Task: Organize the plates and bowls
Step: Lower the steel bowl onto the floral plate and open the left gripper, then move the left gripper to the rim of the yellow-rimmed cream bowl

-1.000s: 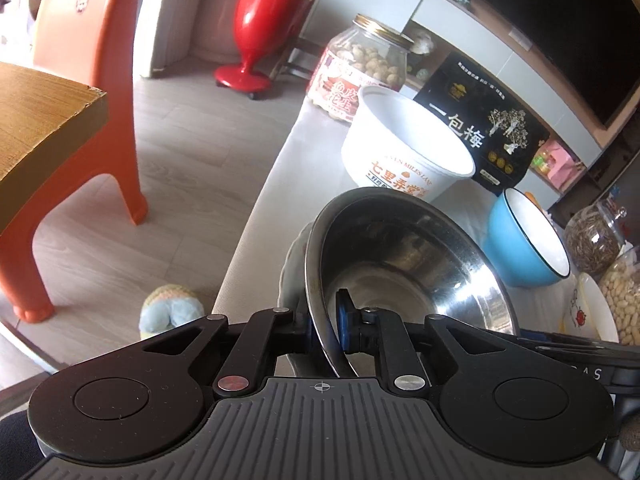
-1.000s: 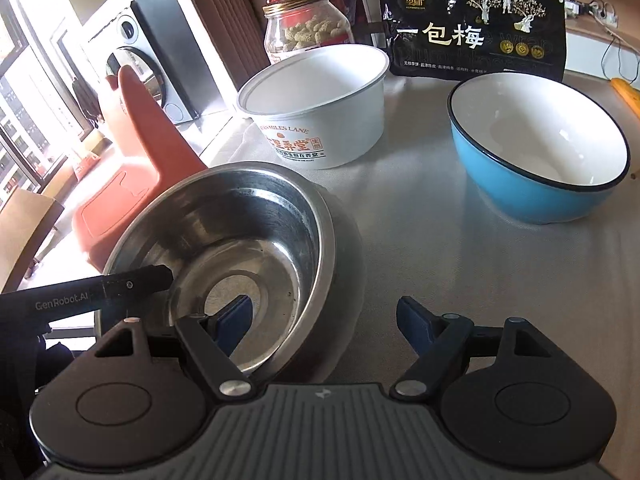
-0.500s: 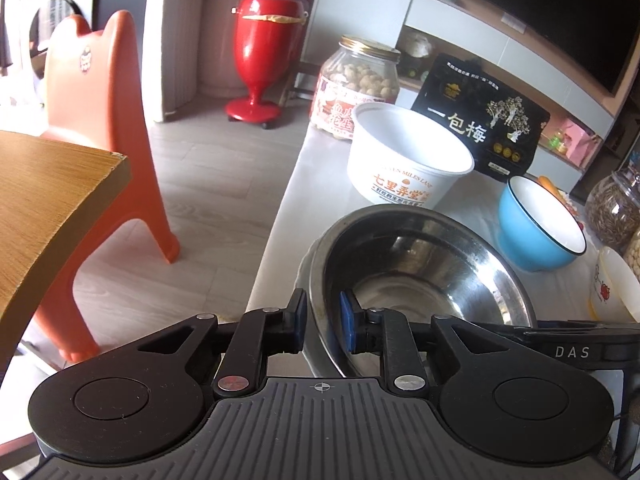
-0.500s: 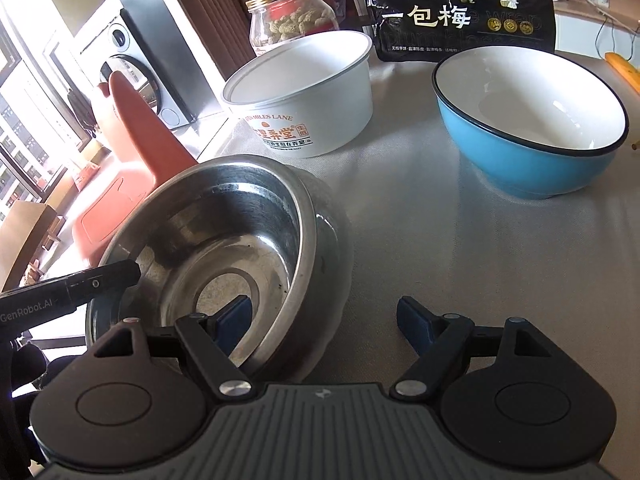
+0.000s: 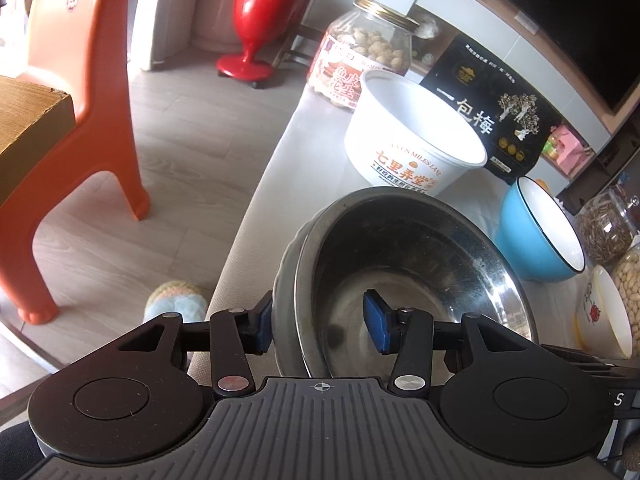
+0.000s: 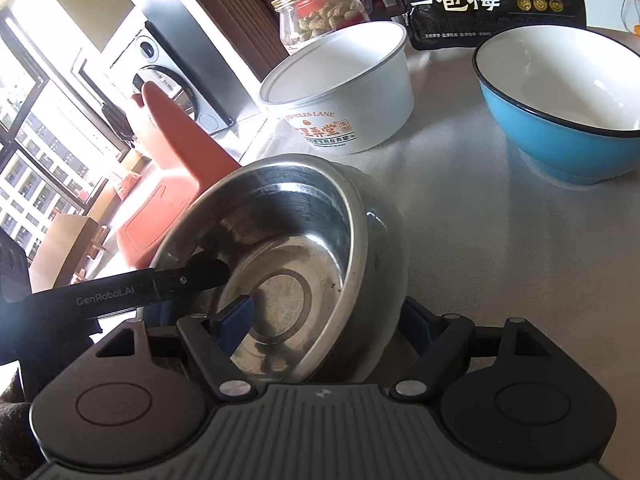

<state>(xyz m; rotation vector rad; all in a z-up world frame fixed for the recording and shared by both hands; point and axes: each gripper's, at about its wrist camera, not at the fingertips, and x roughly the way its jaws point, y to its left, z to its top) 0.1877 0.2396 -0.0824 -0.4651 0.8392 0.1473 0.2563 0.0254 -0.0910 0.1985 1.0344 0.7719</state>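
Steel is the near thing in both views: a metal bowl [image 5: 416, 276] sits nested in a shallower grey dish [image 5: 286, 280] at the near corner of the pale table [image 5: 276, 184], so the two already form a small stack. The left gripper [image 5: 318, 326] straddles the near rim of that stack, one blue pad outside the dish wall and the other inside the bowl, and its jaws are opening; the rim lies between them but the pads stand clear of it, which reads as a release now that the bowl rests in place. The right gripper [image 6: 326, 326] spans the opposite side of the same pair, one pad down inside the bowl and the other beyond the dish's outer edge; its jaws are closing slightly, yet neither pad appears to press on metal, so it looks like a loose bracket kept there to steady the stack, not a grip. Further back stand a white paper bowl [image 5: 416, 148] with orange lettering and a blue bowl [image 6: 560, 112] with a white inside, apart from each other and from the stack, both upright and empty, likely the next pieces to gather. Behind them a peanut jar [image 5: 360, 64] and a black snack bag [image 5: 492, 112] line the table's far edge, out of the way.
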